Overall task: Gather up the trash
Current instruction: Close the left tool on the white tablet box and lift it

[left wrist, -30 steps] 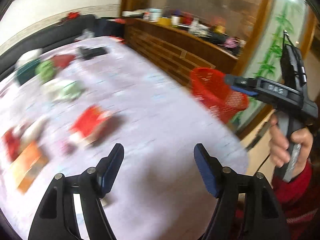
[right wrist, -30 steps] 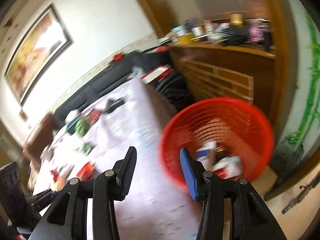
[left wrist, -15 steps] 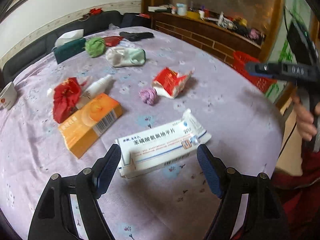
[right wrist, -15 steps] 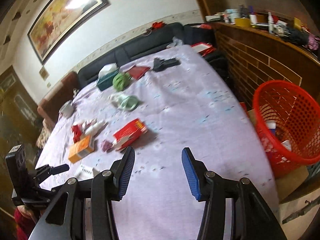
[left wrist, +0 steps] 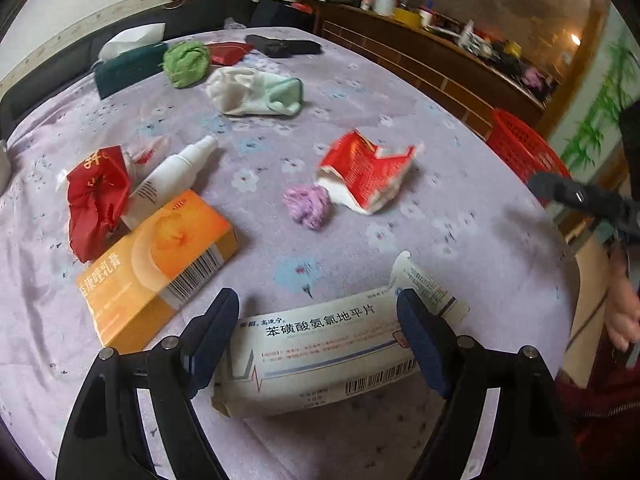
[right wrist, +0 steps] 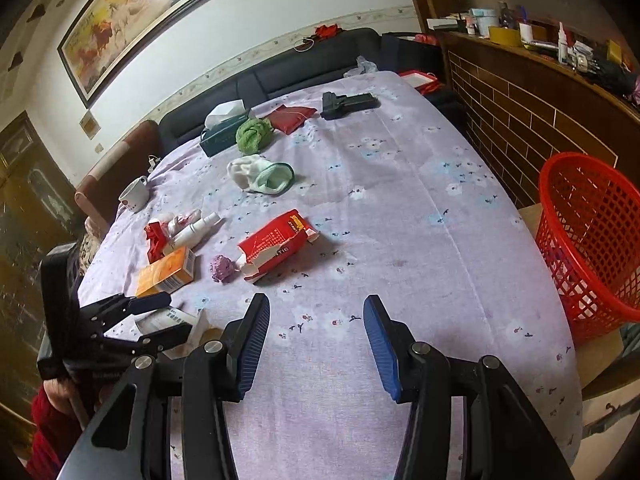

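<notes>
At the bottom of the left wrist view, the left gripper (left wrist: 316, 344) straddles a white medicine box (left wrist: 320, 354) (jaws just widening, pads not pressing). Right gripper (right wrist: 316, 350) hovers open and empty over the tablecloth (right wrist: 400, 208); red basket (right wrist: 592, 240) sits at right edge.

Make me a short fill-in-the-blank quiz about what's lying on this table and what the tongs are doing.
1. The left tongs stand open around a white ____ box.
2. The basket beside the table is coloured ____.
3. The purple wad lies right next to the torn ____ packet.
4. Between the right tongs there is ____ but tablecloth.

Missing words: medicine; red; red; nothing
</notes>
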Action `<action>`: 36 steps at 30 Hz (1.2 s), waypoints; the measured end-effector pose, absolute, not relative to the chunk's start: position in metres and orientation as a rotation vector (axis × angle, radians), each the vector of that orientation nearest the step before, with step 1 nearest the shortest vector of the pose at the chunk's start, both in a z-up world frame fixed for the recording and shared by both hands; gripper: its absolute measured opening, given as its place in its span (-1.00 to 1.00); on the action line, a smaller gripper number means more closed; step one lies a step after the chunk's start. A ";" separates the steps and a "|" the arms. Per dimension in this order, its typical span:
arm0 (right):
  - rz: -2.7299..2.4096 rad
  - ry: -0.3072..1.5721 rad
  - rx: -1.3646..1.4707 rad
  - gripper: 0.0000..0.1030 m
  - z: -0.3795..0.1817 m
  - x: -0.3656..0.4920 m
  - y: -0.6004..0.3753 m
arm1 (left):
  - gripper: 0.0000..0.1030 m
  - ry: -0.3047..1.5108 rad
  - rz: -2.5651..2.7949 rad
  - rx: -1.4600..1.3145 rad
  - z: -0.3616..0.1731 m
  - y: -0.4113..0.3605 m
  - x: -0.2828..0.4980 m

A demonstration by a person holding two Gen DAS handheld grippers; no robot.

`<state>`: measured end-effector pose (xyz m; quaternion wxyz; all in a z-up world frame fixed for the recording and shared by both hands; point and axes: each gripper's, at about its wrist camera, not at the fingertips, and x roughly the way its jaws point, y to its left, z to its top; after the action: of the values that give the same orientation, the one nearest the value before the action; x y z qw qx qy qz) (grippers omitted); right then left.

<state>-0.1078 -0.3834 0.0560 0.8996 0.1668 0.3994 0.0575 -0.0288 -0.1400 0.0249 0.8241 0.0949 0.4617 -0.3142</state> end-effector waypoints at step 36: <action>0.253 0.867 0.191 0.02 0.050 -0.059 -0.293 | 0.13 0.766 -0.272 -0.015 0.030 -0.068 -0.101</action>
<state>-0.0591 -0.2928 0.0495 0.8954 0.0922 0.4182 0.1219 -0.1014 -0.0680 0.0298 0.9186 -0.0075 0.3724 -0.1323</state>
